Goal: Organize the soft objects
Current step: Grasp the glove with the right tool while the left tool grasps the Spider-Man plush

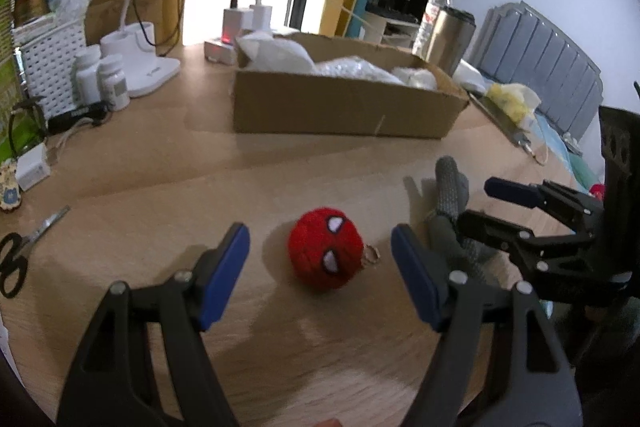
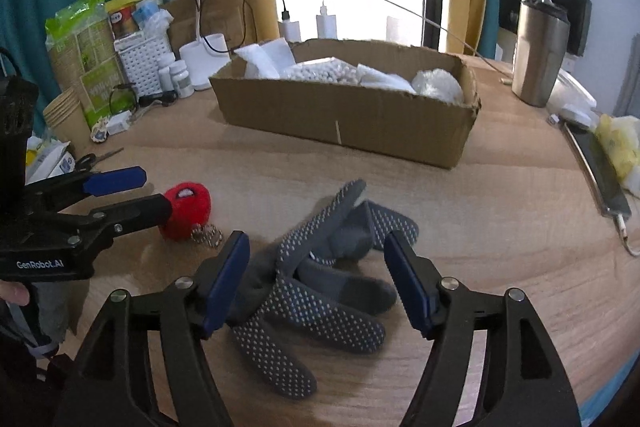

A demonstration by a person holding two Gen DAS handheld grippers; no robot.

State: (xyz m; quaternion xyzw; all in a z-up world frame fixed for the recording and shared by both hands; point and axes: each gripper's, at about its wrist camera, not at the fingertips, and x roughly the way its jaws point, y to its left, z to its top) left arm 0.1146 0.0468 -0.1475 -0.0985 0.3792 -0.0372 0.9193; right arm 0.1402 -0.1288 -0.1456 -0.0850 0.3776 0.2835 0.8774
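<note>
- Left wrist view: the left gripper (image 1: 320, 239) stands wide and holds nothing; a round, fuzzy red plush ball (image 1: 326, 253) with a metal ring lies on the wooden table (image 1: 160, 187) between its fingertips.
- Right wrist view: the right gripper (image 2: 316, 247) also stands wide; the grey dotted glove (image 2: 320, 283) lies flat between its fingers, and the cardboard box (image 2: 348, 115) stands beyond.

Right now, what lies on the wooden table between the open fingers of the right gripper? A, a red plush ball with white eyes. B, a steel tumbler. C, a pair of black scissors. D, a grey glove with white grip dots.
D: the grey dotted glove lies between the right gripper fingers, unpinched.
</note>
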